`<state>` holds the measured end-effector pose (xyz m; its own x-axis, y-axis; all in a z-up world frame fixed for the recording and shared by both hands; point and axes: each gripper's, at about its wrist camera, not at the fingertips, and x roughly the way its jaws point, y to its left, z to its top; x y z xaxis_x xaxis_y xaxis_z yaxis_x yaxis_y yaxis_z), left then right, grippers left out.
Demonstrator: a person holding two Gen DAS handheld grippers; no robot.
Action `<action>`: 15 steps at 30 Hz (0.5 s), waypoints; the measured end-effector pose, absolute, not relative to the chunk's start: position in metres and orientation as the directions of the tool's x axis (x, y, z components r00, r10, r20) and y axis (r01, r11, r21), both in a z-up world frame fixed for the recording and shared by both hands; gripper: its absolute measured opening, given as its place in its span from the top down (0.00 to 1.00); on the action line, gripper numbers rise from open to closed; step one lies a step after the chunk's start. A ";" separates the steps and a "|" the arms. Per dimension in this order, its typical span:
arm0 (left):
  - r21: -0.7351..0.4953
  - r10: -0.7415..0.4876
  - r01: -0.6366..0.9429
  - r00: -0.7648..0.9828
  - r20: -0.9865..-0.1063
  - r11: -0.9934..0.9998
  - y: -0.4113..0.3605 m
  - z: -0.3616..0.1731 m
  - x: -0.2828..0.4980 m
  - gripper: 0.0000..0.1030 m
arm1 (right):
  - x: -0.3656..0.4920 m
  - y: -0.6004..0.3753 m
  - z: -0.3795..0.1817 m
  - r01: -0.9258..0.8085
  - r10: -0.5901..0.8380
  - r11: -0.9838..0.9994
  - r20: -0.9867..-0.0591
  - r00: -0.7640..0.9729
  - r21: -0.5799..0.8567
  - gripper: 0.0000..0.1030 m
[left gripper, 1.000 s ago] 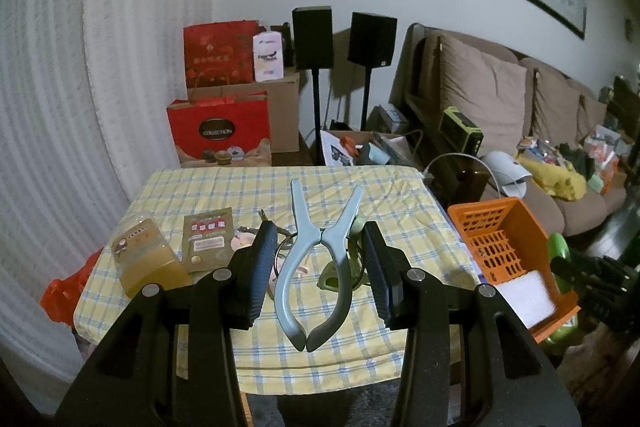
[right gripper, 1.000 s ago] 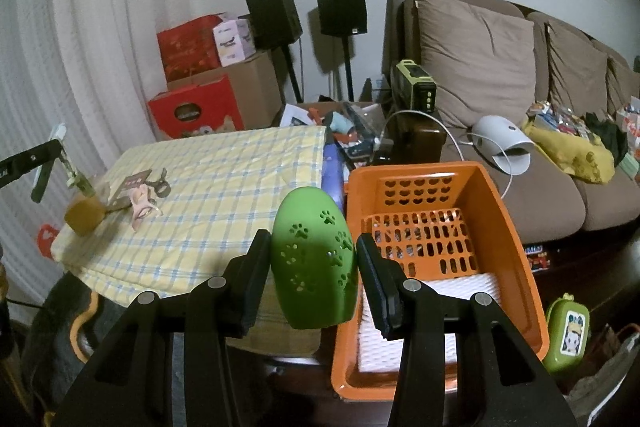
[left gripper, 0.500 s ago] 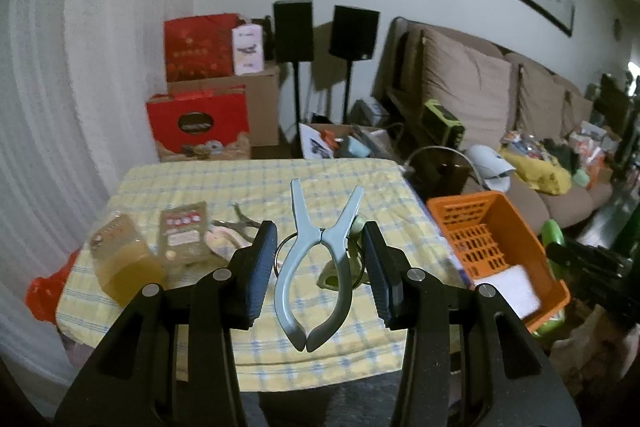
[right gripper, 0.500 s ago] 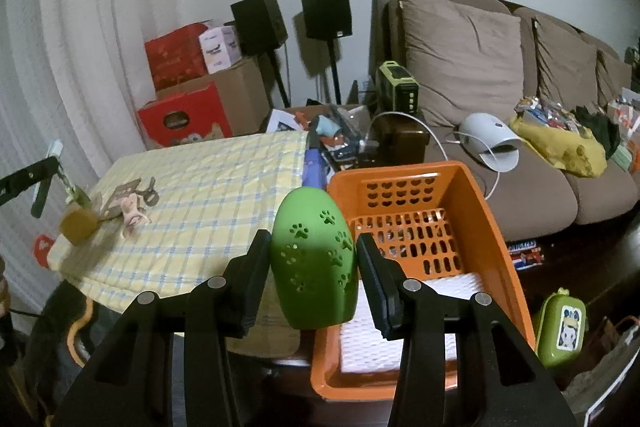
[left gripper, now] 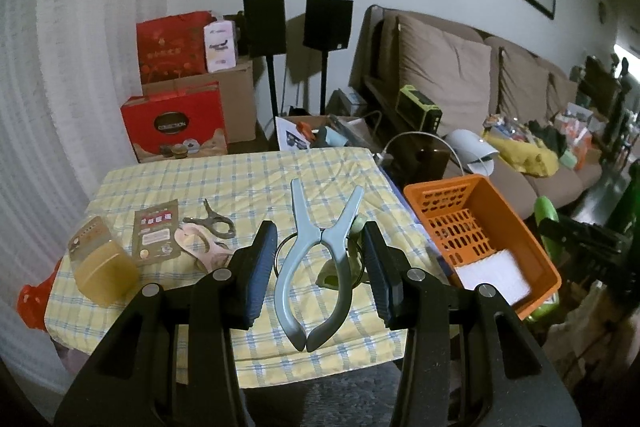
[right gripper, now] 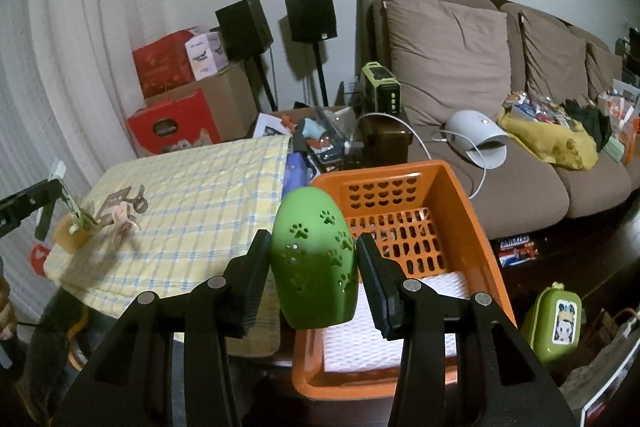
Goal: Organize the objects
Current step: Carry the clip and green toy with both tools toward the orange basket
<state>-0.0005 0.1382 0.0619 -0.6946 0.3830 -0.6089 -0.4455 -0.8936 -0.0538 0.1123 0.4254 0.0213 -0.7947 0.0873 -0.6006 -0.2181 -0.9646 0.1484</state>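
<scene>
My left gripper [left gripper: 319, 231] is shut on grey-blue pliers [left gripper: 308, 267] that carry a ring and a green tag, held above the yellow checked table [left gripper: 248, 179]. My right gripper [right gripper: 313, 239] is shut on a green egg-shaped case [right gripper: 314, 259] with paw-print holes, at the left rim of the orange basket [right gripper: 460, 195]. A white mat lies in the basket [left gripper: 472, 195]. The right gripper and its green case [left gripper: 546, 211] show at the right of the left wrist view. On the far left of the right wrist view is the left gripper [right gripper: 44, 203].
An amber jar [left gripper: 100, 267], a brown packet [left gripper: 156, 231], small scissors [left gripper: 216, 223] and a pink item [left gripper: 200, 247] lie on the table's left. The sofa [right gripper: 500, 67], a white device [right gripper: 480, 139], a green lunchbox [right gripper: 556, 319] and red boxes [left gripper: 172, 123] stand around.
The left gripper with the pliers has swung right, so the table items slide left and the basket comes further into view. The right gripper has drifted slightly with the green case.
</scene>
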 end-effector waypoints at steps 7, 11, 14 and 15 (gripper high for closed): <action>-0.048 0.392 -0.461 -0.691 -0.608 -0.886 0.145 0.063 0.004 0.60 | 0.115 0.430 0.025 -0.226 0.094 -0.962 -0.591 -0.801 0.153 0.57; -0.040 0.393 -0.469 -0.688 -0.610 -0.882 0.150 0.063 0.007 0.60 | 0.115 0.431 0.026 -0.227 0.094 -0.962 -0.591 -0.801 0.155 0.57; -0.038 0.398 -0.476 -0.685 -0.610 -0.878 0.154 0.063 0.009 0.60 | 0.114 0.430 0.027 -0.224 0.093 -0.963 -0.591 -0.801 0.151 0.57; -0.038 0.400 -0.480 -0.684 -0.610 -0.877 0.155 0.063 0.010 0.60 | 0.115 0.430 0.027 -0.223 0.093 -0.963 -0.591 -0.802 0.151 0.57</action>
